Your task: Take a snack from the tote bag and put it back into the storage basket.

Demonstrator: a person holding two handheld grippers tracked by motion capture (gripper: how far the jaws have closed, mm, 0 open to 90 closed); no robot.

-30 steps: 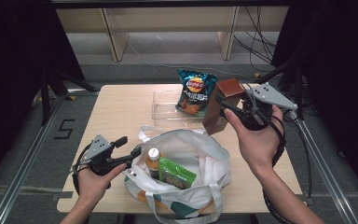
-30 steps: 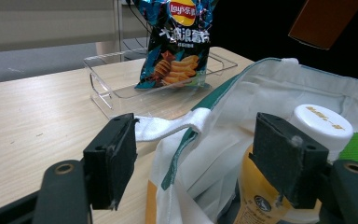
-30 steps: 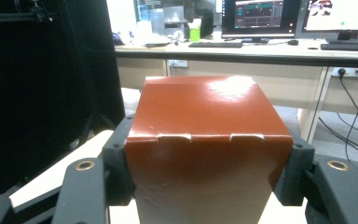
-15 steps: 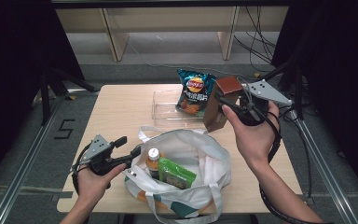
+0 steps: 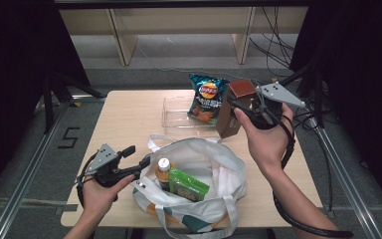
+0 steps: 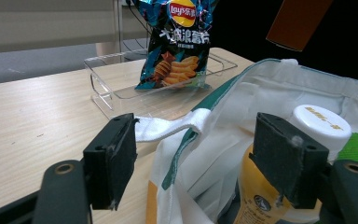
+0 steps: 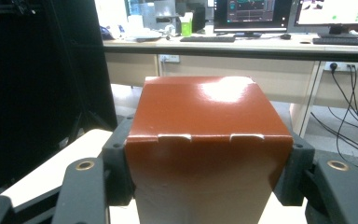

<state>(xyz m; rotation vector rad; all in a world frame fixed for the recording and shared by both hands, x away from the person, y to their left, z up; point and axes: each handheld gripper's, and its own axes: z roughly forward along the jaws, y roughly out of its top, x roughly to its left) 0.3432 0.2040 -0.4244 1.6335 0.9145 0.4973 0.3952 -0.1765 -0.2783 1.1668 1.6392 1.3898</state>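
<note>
"Lay's" logo on the chip bag (image 6: 177, 44); a "5" on the floor (image 5: 69, 138).

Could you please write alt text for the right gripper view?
The right gripper clamps a glossy red-brown carton between its two black jaws, the carton's closed top facing the camera. Behind it are a desk with monitors and hanging cables.

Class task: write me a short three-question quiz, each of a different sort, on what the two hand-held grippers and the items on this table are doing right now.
1. True or false: the right hand-held gripper is shut on the brown box.
2. Where does the chip bag stand? A) in the clear tray B) in the tote bag C) on the floor
3. Fill in: the left hand-held gripper is open at the tote bag's ____.

Key: 1 true; 2 A; 3 rim.
</note>
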